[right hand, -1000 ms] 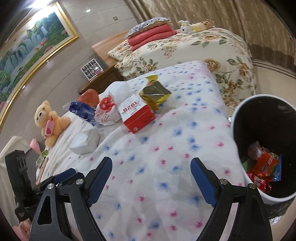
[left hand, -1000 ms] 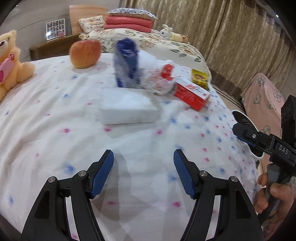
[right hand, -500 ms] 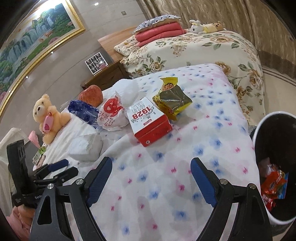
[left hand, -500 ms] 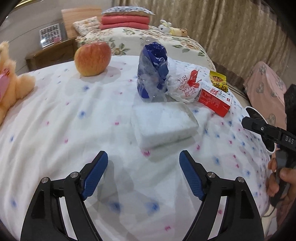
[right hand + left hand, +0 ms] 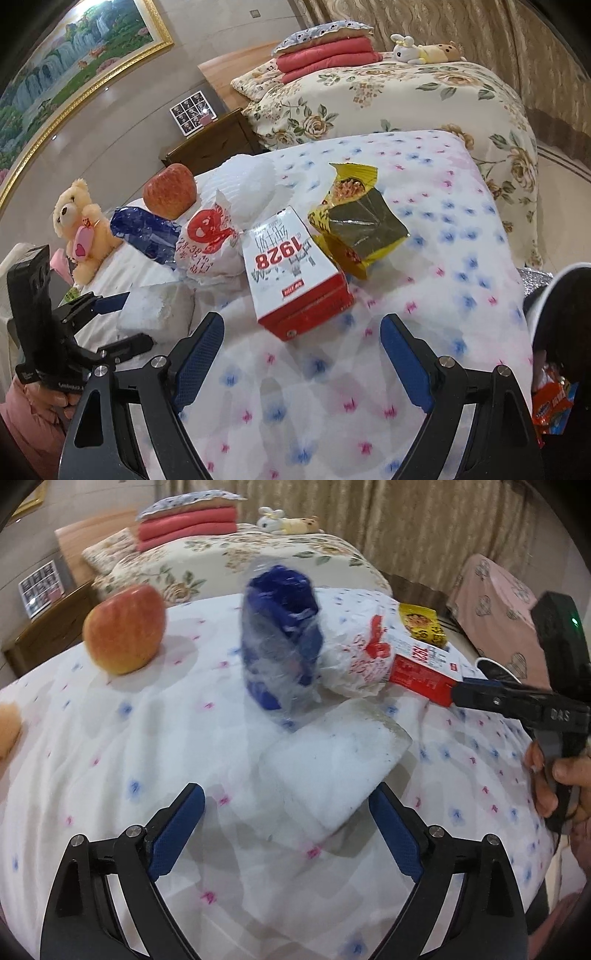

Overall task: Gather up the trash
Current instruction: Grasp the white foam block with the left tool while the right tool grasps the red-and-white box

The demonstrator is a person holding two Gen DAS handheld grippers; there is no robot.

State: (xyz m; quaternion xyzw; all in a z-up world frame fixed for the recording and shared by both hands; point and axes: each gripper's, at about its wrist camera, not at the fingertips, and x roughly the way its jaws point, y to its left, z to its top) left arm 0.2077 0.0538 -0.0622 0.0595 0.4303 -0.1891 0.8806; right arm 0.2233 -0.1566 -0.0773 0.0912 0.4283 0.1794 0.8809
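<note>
The left gripper (image 5: 286,825) has its blue-padded jaws spread wide and holding nothing, low in the left wrist frame; the near corner of a white rectangular foam block (image 5: 332,760) lies between their tips on the white flower-dotted bed cover (image 5: 122,760). Just above it at frame centre stands a crumpled blue and clear plastic wrapper (image 5: 280,642), blurred, so its exact shape is hard to tell. Right of it sits a white plastic bag with red print (image 5: 356,657), touching a red and white carton (image 5: 424,668). A red-yellow apple (image 5: 123,629) rests upper left.

The right gripper (image 5: 301,356) also gapes wide and empty at the bottom of its frame, the carton just above. A yellow foil snack packet (image 5: 360,225) lies right of centre. A black-lined bin (image 5: 565,295) holding wrappers shows at the right edge.
</note>
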